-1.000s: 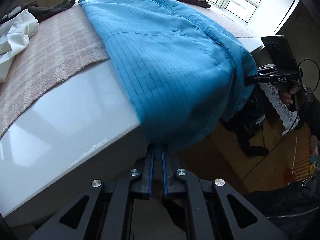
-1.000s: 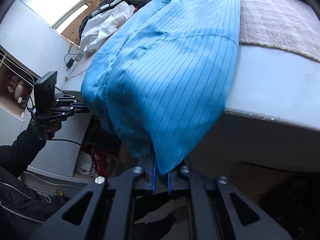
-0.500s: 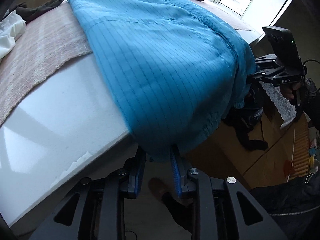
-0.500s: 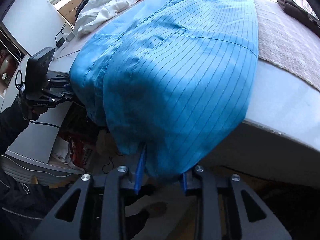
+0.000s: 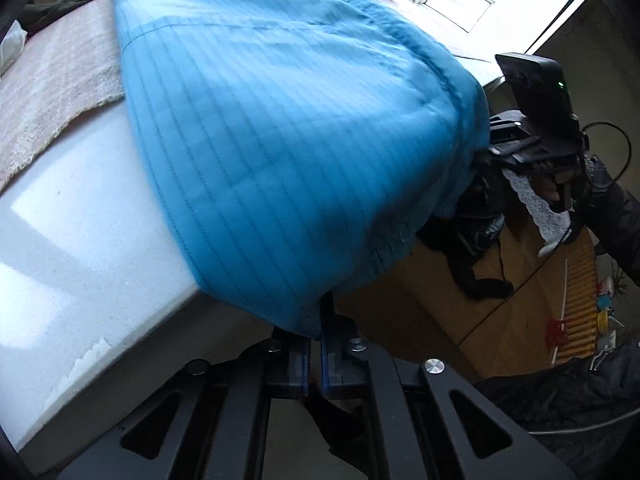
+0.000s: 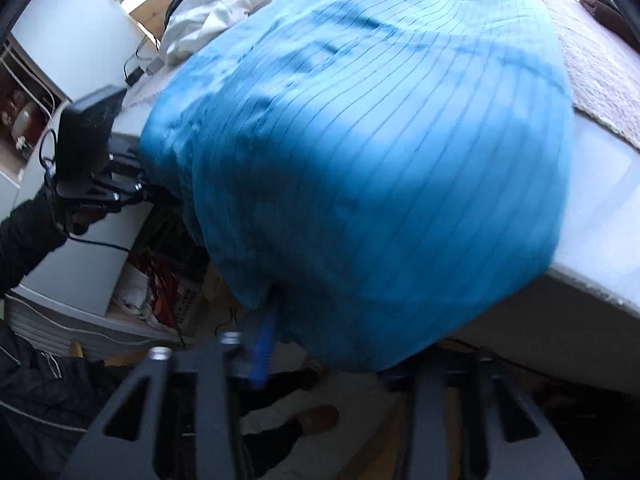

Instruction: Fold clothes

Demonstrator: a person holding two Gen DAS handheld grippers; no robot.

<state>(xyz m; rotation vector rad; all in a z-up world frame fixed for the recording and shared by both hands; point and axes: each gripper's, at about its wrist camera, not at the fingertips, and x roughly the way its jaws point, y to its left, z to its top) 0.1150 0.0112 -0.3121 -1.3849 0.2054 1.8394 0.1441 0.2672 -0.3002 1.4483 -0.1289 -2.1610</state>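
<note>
White bench (image 5: pixel 80 240) carries blue striped garment (image 5: pixel 288 152), hem hanging over near edge toward 6 o'clock. Left gripper (image 5: pixel 315 344) jaws just closed, pinching hem at 6 o'clock. Beige rug (image 5: pixel 48 96) at 10 o'clock. Right gripper (image 6: pixel 340 344): jaws just closing, frame blurred, fabric draped between fingers; whether clamped, cannot tell.
</note>
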